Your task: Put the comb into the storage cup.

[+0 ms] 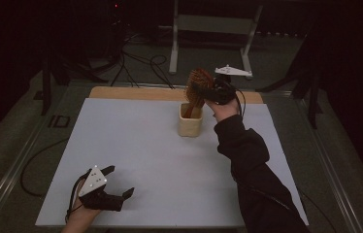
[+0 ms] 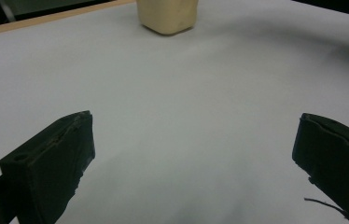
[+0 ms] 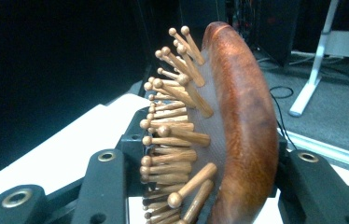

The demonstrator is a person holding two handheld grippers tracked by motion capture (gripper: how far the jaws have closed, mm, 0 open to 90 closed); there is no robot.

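A wooden hairbrush (image 1: 197, 85) with round-tipped wooden bristles stands head-up, its handle down in a cream cup (image 1: 190, 122) at the far middle of the white table (image 1: 136, 155). My right gripper (image 1: 213, 90) is shut on the brush head. Seen close in the right gripper view, the hairbrush (image 3: 238, 130) sits between the two black jaws, bristles to the left. My left gripper (image 1: 119, 187) rests open near the front left edge with nothing between its jaws. In the left gripper view the cup (image 2: 167, 16) stands far ahead of the left gripper (image 2: 193, 149).
A wooden strip (image 1: 121, 93) runs along the table's far edge. Behind it are cables (image 1: 140, 63) on the floor and a white stand frame (image 1: 213, 29). A dark sleeve (image 1: 247, 165) crosses the table's right side.
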